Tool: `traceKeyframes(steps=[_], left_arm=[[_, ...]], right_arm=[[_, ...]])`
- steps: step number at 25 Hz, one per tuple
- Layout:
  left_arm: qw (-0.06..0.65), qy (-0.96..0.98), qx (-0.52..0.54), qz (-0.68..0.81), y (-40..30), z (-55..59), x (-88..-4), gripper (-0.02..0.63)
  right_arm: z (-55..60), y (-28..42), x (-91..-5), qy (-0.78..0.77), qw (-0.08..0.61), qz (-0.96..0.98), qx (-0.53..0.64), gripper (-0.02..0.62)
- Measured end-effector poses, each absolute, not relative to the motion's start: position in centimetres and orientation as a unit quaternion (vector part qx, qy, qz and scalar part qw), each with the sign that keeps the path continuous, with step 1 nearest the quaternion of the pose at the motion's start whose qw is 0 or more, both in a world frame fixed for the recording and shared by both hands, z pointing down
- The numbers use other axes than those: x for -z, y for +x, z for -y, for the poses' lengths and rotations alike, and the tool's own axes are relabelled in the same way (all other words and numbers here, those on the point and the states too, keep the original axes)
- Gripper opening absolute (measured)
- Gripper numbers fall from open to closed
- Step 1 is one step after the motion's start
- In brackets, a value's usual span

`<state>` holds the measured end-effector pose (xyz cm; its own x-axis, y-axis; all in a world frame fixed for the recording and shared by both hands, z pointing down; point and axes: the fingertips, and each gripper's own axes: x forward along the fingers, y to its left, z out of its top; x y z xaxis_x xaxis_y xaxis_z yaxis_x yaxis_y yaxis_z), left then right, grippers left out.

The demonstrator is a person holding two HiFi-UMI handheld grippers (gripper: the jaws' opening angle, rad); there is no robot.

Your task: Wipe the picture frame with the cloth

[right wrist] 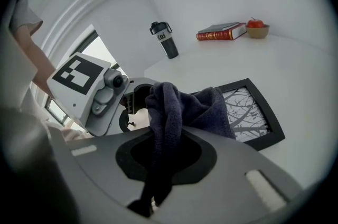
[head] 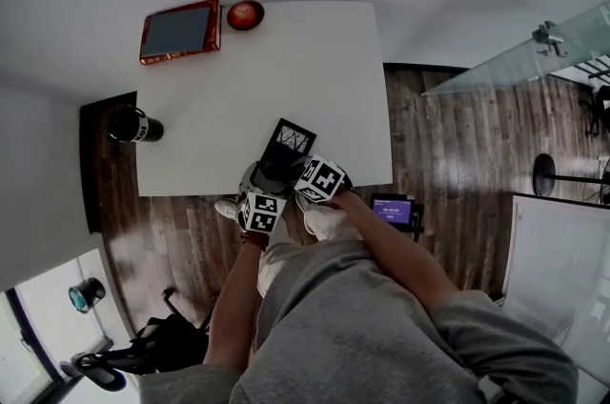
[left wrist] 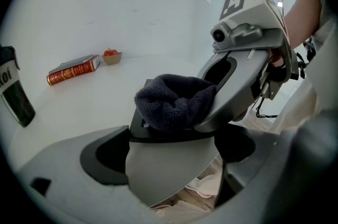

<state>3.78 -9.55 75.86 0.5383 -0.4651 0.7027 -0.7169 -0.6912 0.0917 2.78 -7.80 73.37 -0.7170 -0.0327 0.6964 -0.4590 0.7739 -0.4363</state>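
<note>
A black picture frame (head: 289, 141) with a branch print (right wrist: 248, 112) lies at the near edge of the white table (head: 286, 59), its near end jutting past the edge. My right gripper (head: 310, 171) is shut on a dark grey cloth (right wrist: 179, 109), which is bunched on the frame's near end (left wrist: 174, 100). My left gripper (head: 259, 183) sits just left of it, below the table edge, and appears shut on the frame's near edge (left wrist: 158, 133). The cloth runs down between the right gripper's jaws (right wrist: 163, 154). The cloth hides the frame's near corner.
A red book (head: 179, 30) and a bowl holding a red fruit (head: 245, 14) sit at the table's far left corner. A black bottle (head: 133, 128) stands by the left edge. Wooden floor surrounds the table, with a small screen device (head: 396, 210) at the right.
</note>
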Motion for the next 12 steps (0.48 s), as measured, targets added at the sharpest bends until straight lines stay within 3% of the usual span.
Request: traceKeyframes(steps=[7, 12], left_arm=[[0.189, 0.853, -0.342, 0.344, 3.8, 9.1, -76.0, 0.502], [0.178, 0.854, -0.347, 0.344, 4.2, 9.1, -76.1, 0.503]], right_arm=[[7.3, 2.3, -73.2, 0.110, 0.349, 0.877, -0.310, 0.034], [6.4, 1.7, -72.9, 0.021, 0.394, 0.885, -0.246, 0.032]])
